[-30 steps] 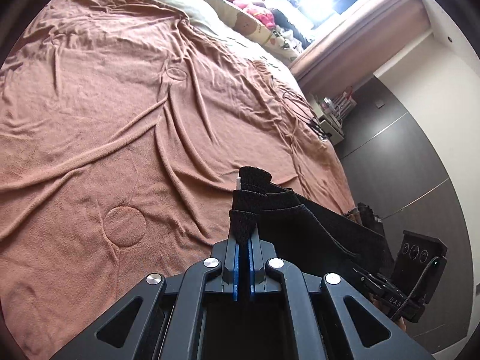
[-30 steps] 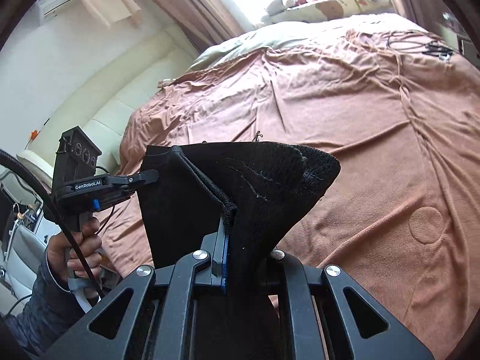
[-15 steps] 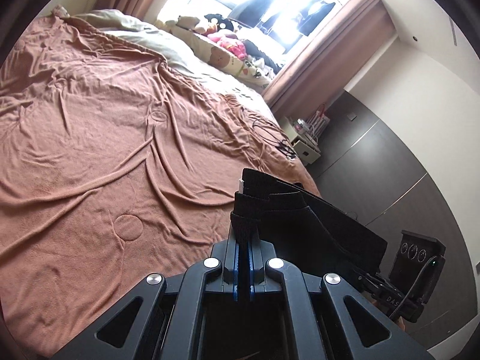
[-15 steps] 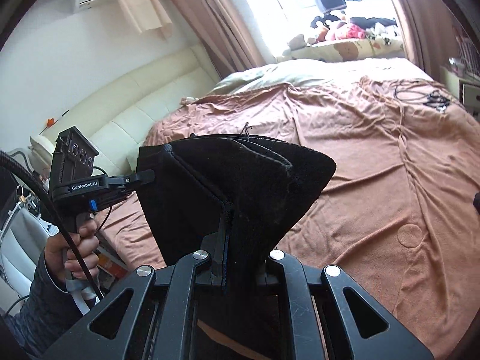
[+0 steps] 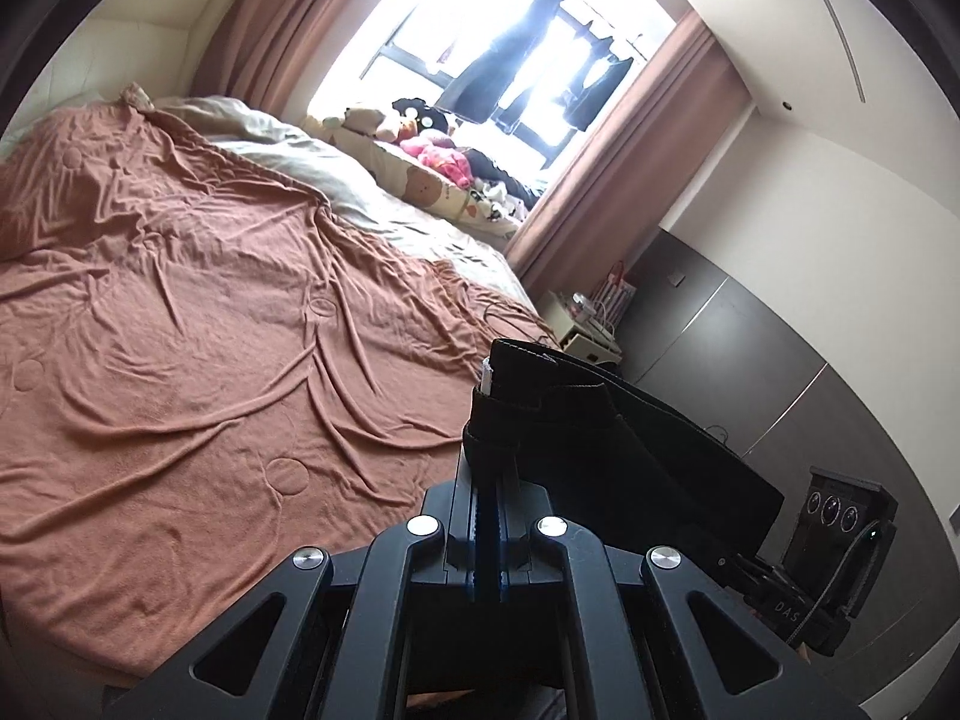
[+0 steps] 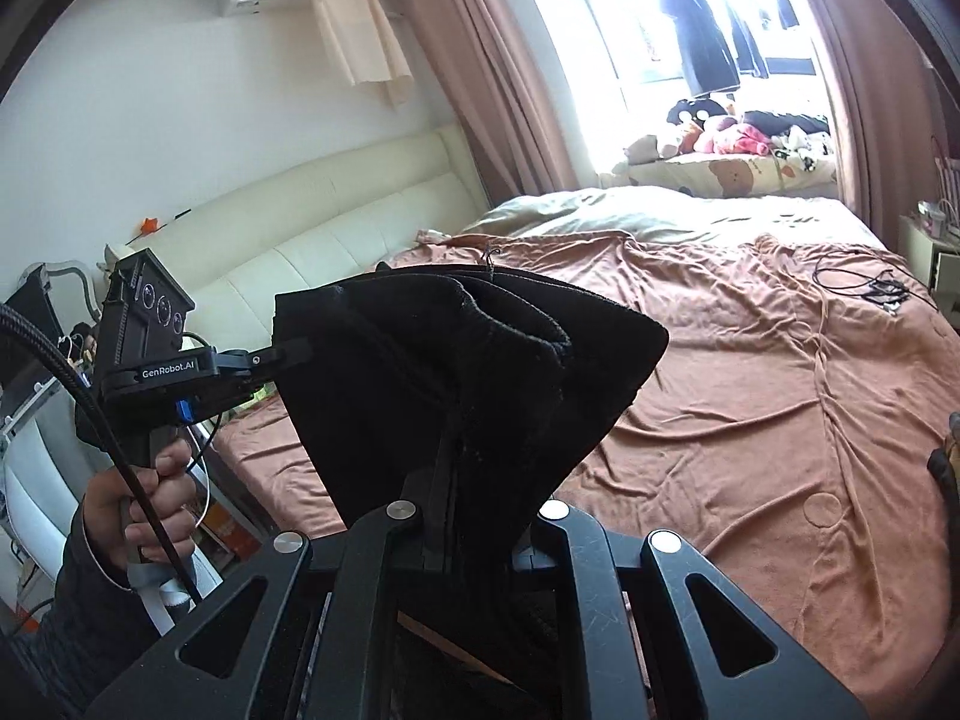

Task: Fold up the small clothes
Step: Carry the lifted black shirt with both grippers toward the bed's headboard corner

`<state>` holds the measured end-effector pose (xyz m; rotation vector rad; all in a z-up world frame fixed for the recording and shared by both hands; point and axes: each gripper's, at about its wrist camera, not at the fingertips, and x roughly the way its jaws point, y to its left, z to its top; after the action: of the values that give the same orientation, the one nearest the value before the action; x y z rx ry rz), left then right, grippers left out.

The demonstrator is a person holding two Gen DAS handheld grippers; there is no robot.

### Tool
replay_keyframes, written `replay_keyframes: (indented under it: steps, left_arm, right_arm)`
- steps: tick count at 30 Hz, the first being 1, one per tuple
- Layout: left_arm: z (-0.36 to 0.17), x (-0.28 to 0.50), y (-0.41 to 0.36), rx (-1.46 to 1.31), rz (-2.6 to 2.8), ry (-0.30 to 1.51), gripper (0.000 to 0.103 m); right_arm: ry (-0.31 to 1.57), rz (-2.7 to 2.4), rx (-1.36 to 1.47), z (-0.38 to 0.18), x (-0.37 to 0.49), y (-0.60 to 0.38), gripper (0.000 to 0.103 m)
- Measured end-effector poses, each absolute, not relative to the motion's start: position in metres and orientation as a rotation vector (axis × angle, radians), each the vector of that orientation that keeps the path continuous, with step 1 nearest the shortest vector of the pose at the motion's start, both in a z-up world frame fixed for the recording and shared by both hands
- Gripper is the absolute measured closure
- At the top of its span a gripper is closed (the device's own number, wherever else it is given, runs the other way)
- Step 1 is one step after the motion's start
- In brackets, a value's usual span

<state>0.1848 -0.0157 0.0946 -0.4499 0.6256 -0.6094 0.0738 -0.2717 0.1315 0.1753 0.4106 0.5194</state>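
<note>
A wide bed under a rumpled rust-brown blanket [image 5: 198,324] is lying below. A small black knit garment [image 6: 456,372] is hanging stretched above it, both the left gripper [image 5: 489,468] and right gripper [image 6: 447,468] clamping closed on its edges.

The brown bedspread [image 5: 198,324] lies broad and bare ahead — wrinkled, open to a claw across most of its width. Obstacles keep to the edges: tangled black cables [image 6: 870,288] near the right side, a pale duvet [image 6: 630,213] and plush toys [image 6: 714,132] at the window end, a nightstand [image 5: 585,339] beside the bed.
</note>
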Motion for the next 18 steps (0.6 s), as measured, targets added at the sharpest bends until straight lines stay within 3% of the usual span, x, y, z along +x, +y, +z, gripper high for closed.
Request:
replay_keyframes:
  steps: [18]
  left_arm:
    - [0.186,0.078,0.047,-0.406,-0.533,0.437,0.099]
  right_arm:
    - [0.267,0.686,0.092,0.158,0.005,-0.256,0.096]
